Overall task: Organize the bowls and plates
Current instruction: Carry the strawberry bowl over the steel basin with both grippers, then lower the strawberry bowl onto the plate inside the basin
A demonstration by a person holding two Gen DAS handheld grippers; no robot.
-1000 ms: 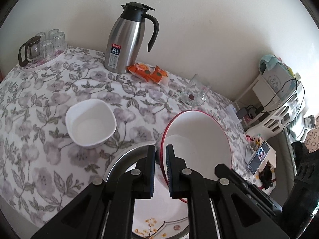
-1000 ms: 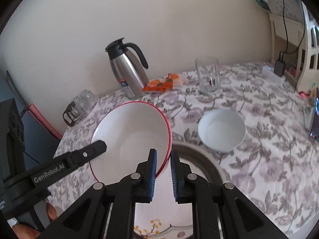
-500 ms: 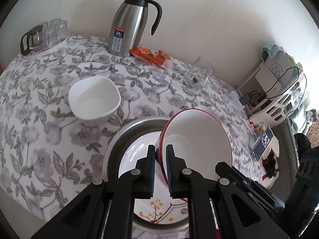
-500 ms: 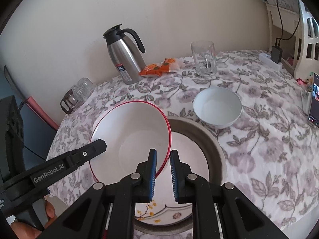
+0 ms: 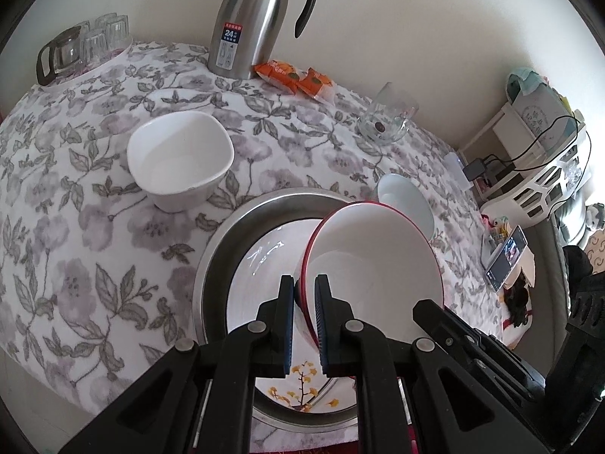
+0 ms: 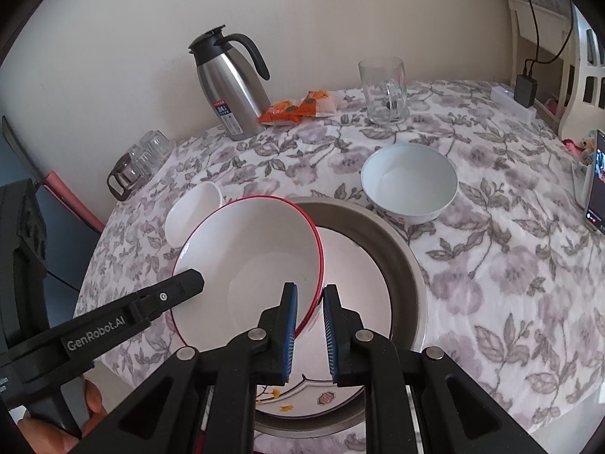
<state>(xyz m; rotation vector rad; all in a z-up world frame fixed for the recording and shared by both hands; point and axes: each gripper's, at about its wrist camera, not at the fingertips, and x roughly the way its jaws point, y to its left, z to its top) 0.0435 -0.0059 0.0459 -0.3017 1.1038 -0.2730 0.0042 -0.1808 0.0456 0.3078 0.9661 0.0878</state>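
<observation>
Pinching opposite rims of the red-rimmed bowl (image 6: 249, 261), left hand-held gripper (image 5: 304, 325) and right hand-held gripper (image 6: 309, 335) both clenched on it; glazed, rigid, likely slippery and breakable.

Grips red-rimmed bowl (image 6: 245, 261) by its rim at frame centre, tilted above plate (image 6: 359, 283) inside steel basin (image 6: 404, 265).

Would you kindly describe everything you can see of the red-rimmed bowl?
The red-rimmed bowl is large, round and glossy white inside, likely ceramic, with a thin red line along its lip, and it looks empty. It is tilted, held over the flower-painted plate that lies in the metal basin. The left gripper and the right gripper each clamp its rim on opposite sides. Whether its base touches the plate cannot be told.
</observation>
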